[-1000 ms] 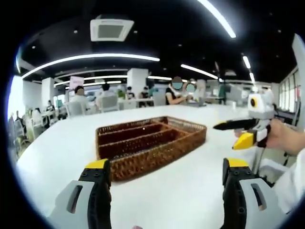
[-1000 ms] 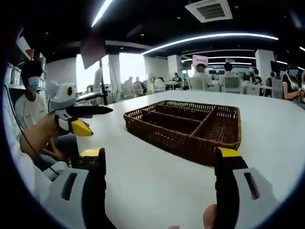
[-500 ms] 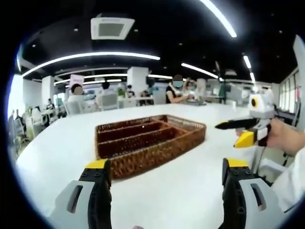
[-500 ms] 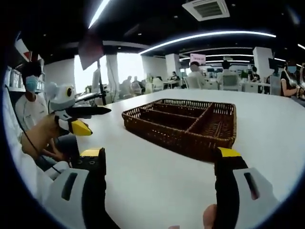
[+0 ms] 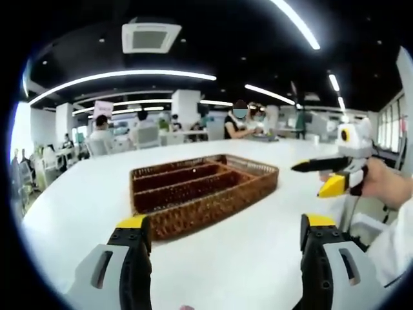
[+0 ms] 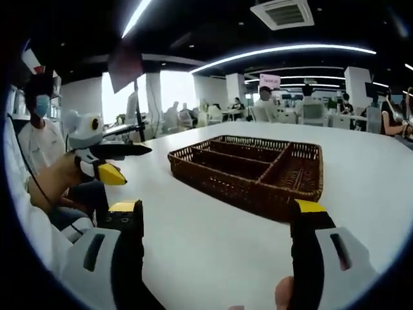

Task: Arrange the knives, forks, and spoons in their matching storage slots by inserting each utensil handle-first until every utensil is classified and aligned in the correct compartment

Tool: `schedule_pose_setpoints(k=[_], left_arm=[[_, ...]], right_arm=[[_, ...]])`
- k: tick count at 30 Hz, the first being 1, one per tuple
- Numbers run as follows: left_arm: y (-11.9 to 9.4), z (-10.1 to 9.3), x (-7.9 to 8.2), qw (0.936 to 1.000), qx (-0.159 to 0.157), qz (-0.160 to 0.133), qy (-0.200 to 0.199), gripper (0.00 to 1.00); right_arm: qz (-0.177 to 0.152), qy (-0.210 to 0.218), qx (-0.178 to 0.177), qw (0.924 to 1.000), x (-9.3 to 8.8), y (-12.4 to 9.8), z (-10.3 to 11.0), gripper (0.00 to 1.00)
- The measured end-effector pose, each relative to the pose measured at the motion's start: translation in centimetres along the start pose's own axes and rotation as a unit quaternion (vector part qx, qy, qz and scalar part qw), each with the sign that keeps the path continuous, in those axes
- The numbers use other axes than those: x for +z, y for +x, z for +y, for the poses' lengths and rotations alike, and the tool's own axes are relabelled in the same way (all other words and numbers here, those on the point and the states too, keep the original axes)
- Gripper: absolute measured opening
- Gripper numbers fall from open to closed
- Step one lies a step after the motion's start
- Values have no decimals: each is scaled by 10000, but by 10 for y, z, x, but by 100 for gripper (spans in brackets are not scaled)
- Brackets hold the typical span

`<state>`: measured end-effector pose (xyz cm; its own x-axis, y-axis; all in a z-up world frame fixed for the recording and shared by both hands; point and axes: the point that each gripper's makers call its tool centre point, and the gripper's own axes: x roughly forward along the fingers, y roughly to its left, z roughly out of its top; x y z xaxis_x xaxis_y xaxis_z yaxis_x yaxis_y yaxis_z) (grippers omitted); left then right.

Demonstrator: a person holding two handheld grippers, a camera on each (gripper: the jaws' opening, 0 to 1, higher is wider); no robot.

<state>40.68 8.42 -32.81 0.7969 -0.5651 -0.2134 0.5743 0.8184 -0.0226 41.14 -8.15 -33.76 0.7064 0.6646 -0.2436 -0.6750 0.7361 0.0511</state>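
I hold both grippers, left gripper [image 5: 222,242] and right gripper [image 6: 216,226], spread and empty short of the unfilled wicker tray [image 6: 255,169]; no sorting begun.

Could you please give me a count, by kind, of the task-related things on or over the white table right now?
Wicker organiser tray: 1
Handheld grippers, the left gripper and the right gripper, both open and empty: 2
Knives, forks or spoons that I can make out: 0
Total: 3
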Motion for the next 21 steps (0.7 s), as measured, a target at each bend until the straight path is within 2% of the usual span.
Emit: schedule_pose_setpoints(k=[7, 21], left_arm=[[-2, 2, -1, 10000, 12, 5, -8, 97], [2, 2, -3, 10000, -4, 24, -34, 97]], right_arm=[[45, -49, 66, 10000, 0, 6, 6, 98], [60, -16, 91, 9999, -1, 9, 4, 98]])
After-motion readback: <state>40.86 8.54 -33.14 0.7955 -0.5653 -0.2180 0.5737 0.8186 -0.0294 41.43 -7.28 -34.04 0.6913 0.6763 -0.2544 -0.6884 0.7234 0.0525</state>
